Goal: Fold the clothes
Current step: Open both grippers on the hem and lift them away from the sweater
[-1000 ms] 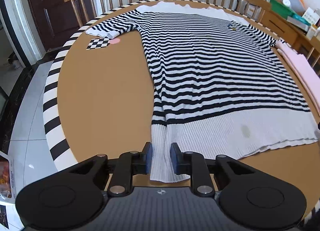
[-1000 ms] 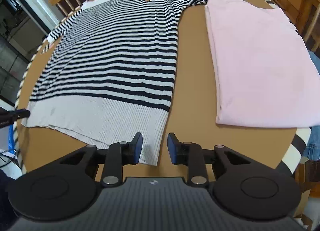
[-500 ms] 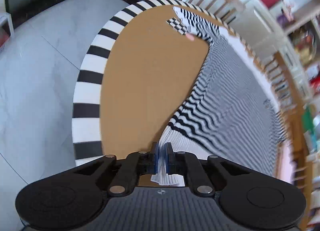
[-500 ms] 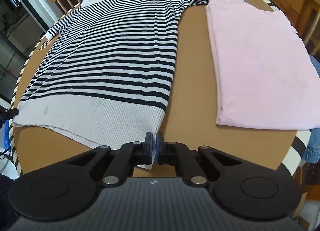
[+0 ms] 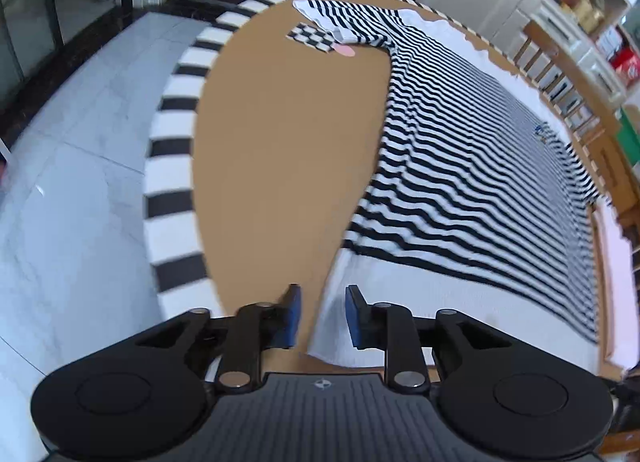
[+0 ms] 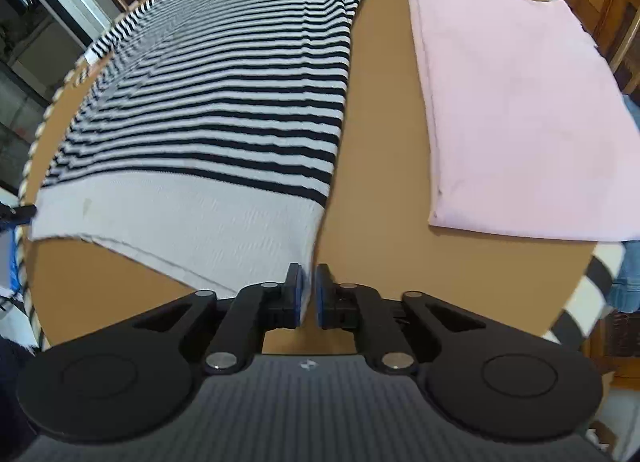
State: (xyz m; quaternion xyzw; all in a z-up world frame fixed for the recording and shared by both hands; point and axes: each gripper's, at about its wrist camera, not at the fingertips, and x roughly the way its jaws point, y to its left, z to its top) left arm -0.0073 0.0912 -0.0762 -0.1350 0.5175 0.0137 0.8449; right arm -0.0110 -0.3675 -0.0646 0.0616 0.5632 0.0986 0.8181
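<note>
Risks first. The left gripper (image 5: 320,316) is seen with jaws narrowly parted, having just been opening; the hem corner of the sweater (image 5: 472,190) lies between the pads but is not visibly pressed. If a lift is begun now, that corner is judged likely to slip out and drop, leaving the hem skewed. The right gripper (image 6: 307,296) has also just been opening a little; its jaws are nearly closed, with the other hem corner between them. The cloth runs against the left-hand pad, with a slit beside the other; whether it is truly pinched cannot be told. An uneven hold on the two sides would be expected to drag the knit crooked across the table (image 5: 272,166).

A further hazard: the pink cloth (image 6: 516,110), already folded, lies just beside the sweater on the right and could be disturbed by a swung sleeve.

Position. The sweater (image 6: 224,94) is spread flat on the round table, hem nearest both grippers, collar at the far edge. Each gripper is set at a bottom corner, pointed steeply down.
</note>
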